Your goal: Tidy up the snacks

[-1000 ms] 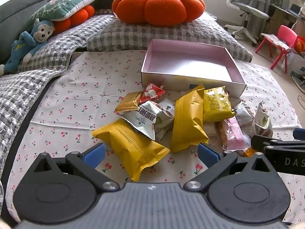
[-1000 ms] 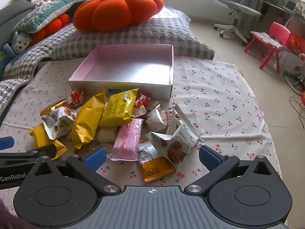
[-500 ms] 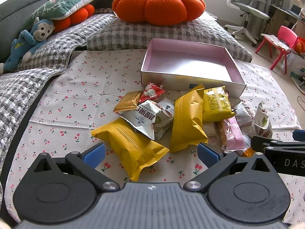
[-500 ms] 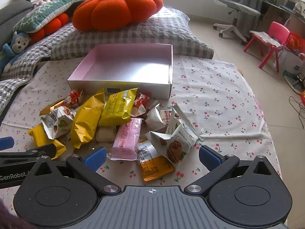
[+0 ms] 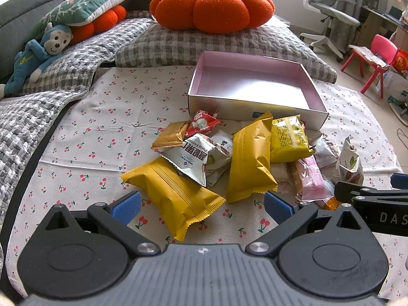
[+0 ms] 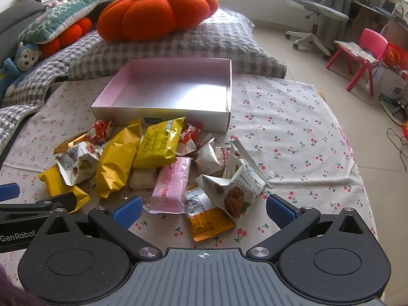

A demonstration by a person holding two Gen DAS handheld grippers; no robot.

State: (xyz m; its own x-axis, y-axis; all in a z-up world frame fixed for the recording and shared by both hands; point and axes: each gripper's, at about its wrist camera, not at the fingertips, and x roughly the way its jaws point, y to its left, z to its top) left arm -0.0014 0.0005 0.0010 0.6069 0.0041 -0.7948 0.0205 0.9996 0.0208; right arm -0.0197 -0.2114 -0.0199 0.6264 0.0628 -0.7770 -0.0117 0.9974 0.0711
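Observation:
A pile of snack packets lies on a cherry-print cloth in front of an empty pink-lined box [image 5: 255, 71] [image 6: 176, 63]. My left gripper [image 5: 201, 207] is open and empty, with a yellow packet [image 5: 173, 193] lying between its blue fingertips. A taller yellow packet [image 5: 251, 158] and a white pecan packet [image 5: 195, 156] lie just beyond. My right gripper [image 6: 204, 210] is open and empty, over an orange packet [image 6: 210, 220], a white pecan packet [image 6: 234, 191] and a pink packet [image 6: 172, 186]. Each gripper shows at the edge of the other's view.
An orange pumpkin cushion [image 5: 211, 5] sits on a grey checked pillow [image 5: 178, 43] behind the box. A blue monkey toy [image 5: 38, 56] lies at the far left. An office chair [image 6: 313, 12] and a pink child's chair [image 6: 362, 56] stand on the floor to the right.
Both views have shifted only slightly; the snacks sit a little farther from the fingertips. Nothing was taken hold of or let go.

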